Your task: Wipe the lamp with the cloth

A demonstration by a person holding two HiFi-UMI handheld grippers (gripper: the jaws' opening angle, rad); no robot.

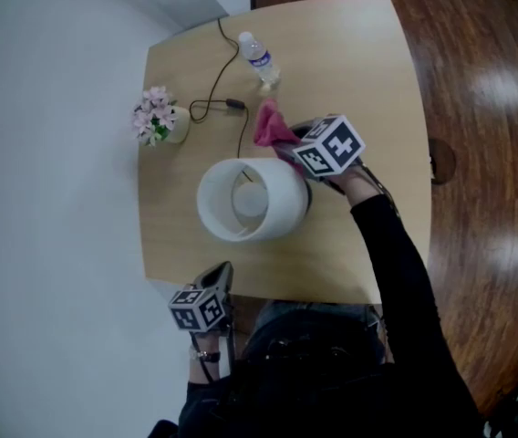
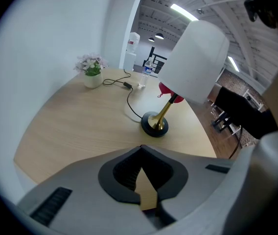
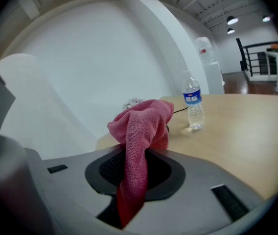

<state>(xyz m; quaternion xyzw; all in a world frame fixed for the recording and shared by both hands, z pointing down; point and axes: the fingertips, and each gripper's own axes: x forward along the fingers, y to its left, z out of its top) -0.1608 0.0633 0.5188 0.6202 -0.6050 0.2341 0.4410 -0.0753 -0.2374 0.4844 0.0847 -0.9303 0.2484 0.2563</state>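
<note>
the counter point(image 1: 368, 80) carries the lamp point(image 1: 250, 199) near its middle, a little toward the near edge, its white shade standing roughly upright on a brass stem. the right gripper point(image 1: 286, 144) has its fingers clamped on the pink cloth point(image 1: 273, 126), just beside the shade's far-right side; the shade lies to its left, so this hand is nearer. the left gripper point(image 1: 221, 272), fingers together and empty, hovers at the near edge.

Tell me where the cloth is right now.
In the head view, the pink cloth is pinched in the right gripper, between the lamp shade and the water bottle.
</note>
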